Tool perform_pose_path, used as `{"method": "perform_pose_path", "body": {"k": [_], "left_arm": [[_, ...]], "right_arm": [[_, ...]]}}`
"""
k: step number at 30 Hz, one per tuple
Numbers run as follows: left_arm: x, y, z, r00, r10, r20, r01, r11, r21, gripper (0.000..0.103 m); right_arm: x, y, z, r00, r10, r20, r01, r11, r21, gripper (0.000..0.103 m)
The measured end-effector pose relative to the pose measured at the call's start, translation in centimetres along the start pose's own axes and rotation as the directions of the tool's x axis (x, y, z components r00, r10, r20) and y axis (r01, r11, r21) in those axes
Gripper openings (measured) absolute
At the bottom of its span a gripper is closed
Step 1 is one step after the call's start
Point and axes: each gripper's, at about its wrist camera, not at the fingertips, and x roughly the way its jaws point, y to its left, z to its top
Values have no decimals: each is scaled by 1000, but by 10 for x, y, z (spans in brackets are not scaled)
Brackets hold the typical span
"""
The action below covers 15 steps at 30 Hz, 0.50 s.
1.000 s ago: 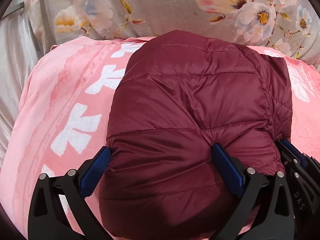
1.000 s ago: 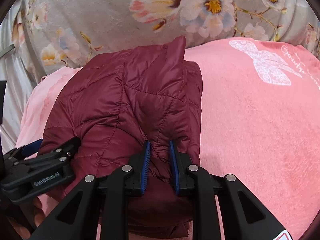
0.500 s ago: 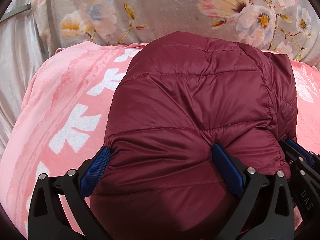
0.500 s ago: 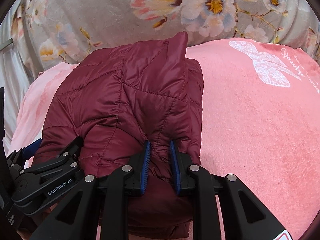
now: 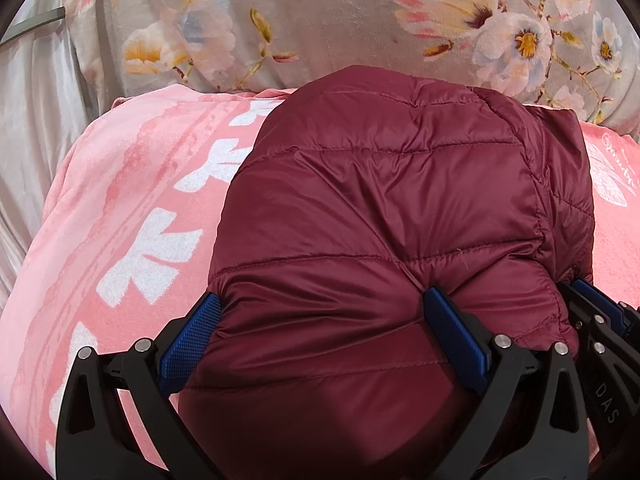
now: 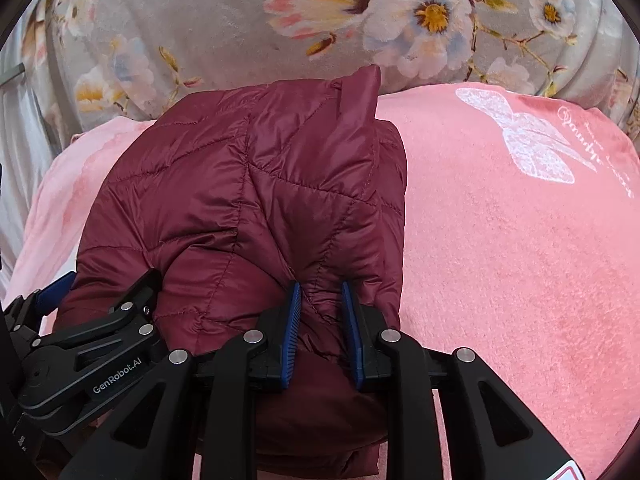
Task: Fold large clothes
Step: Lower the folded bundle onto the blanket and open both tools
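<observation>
A maroon quilted puffer jacket [image 5: 380, 208] lies folded into a thick bundle on a pink blanket [image 5: 132, 216]. My left gripper [image 5: 324, 320] has its jaws spread wide around the bundle's near left end, and the puffy fabric fills the gap between the blue pads. My right gripper [image 6: 320, 312] is shut on a bunched fold at the jacket's [image 6: 248, 200] near right edge. The left gripper also shows in the right wrist view [image 6: 92, 332], pressed against the jacket's left side. A corner of the jacket sticks up at the far edge.
The pink blanket [image 6: 520, 260] with a white butterfly print [image 6: 532, 148] stretches to the right of the jacket. A grey floral blanket [image 5: 320, 20] lies bunched behind it. Pale grey fabric [image 5: 28, 128] hangs at the far left.
Both grippers keep their hold while the bundle shifts slightly toward me and lower in view. The grips have not changed.
</observation>
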Motion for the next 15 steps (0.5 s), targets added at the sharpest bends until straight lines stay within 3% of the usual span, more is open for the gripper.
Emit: {"method": "perform_pose_path", "body": {"k": [6, 9, 13, 15], "left_arm": [[-3, 3, 1, 1000, -15, 8, 15, 1000, -12, 98], [-8, 8, -1, 999, -33, 25, 33, 999, -29, 98], [-41, 21, -22, 997, -47, 67, 51, 997, -58, 98], [-61, 26, -39, 995, -59, 83, 65, 996, -67, 98]], "right_arm": [[-1, -1, 0, 1000, -6, 3, 5, 1000, 5, 24], [-7, -8, -1, 1000, 11, 25, -12, 999, 40, 31], [-44, -22, -23, 994, 1, 112, -14, 994, 113, 72], [-71, -28, -43, 988, 8, 157, -26, 993, 116, 78]]}}
